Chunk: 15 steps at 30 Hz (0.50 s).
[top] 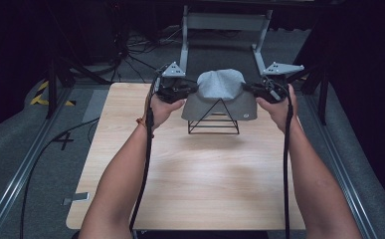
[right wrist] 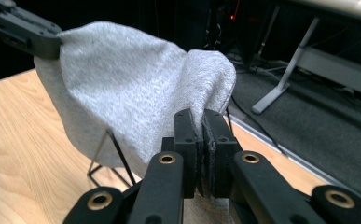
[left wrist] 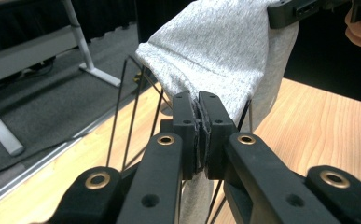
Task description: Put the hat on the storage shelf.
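Note:
A grey cloth [top: 219, 94] hangs draped over a black wire stand [top: 214, 122] at the far middle of the wooden table [top: 190, 179]. My left gripper [top: 189, 91] is shut on the cloth's left edge, and my right gripper [top: 249, 88] is shut on its right edge. In the left gripper view the cloth [left wrist: 225, 51] runs from between my jaws up over the stand's wires [left wrist: 131, 107] to the other gripper [left wrist: 290, 11]. The right gripper view shows the cloth [right wrist: 122, 93] pinched between my jaws, the stand [right wrist: 110, 154] beneath it, and the other gripper [right wrist: 24, 30] at the top left.
Beyond the table's far edge stands a grey metal frame [top: 225, 30] on dark carpet, with cables [top: 130, 50] at the back left. A metal rail [top: 26, 169] runs along the table's left side, another rail [top: 349, 184] along its right.

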{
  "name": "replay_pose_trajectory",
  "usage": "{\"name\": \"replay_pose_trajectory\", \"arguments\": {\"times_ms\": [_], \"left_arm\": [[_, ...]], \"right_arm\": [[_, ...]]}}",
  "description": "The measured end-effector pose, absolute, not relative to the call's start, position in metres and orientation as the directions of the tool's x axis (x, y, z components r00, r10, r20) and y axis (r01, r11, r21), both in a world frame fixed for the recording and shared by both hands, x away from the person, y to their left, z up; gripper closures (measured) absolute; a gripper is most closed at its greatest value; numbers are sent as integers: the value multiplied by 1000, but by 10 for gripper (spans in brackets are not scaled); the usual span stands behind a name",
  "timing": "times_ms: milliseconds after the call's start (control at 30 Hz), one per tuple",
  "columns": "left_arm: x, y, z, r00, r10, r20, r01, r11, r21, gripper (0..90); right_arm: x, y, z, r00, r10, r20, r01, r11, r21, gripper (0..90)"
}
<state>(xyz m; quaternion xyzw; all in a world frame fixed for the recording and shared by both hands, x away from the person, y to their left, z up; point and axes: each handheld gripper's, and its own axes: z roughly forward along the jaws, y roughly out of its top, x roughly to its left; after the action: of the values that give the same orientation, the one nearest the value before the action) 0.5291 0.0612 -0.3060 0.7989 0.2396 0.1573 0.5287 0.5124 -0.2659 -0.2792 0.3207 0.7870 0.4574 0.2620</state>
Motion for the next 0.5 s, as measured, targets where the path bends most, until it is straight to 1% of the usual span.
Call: {"name": "replay_pose_trajectory", "arguments": {"times_ms": [67,200,367,500], "left_arm": [[529,61,-309,837,547,-12,224,-322,920,865],[529,61,-323,837,546,-24,238,-325,915,865],[529,59,-340,837,545,-50,262,-319,911,864],[529,58,-352,832,552,-48,277,-338,900,865]], "right_arm": [[513,-267,-284,-657,745,-113,272,374,886,854],[512,-270,-304,-662,745,-76,302,359,883,854],[512,-271,-318,-664,745,-64,321,361,876,855],[513,-272,-332,-663,746,-53,343,366,865,855]]}}
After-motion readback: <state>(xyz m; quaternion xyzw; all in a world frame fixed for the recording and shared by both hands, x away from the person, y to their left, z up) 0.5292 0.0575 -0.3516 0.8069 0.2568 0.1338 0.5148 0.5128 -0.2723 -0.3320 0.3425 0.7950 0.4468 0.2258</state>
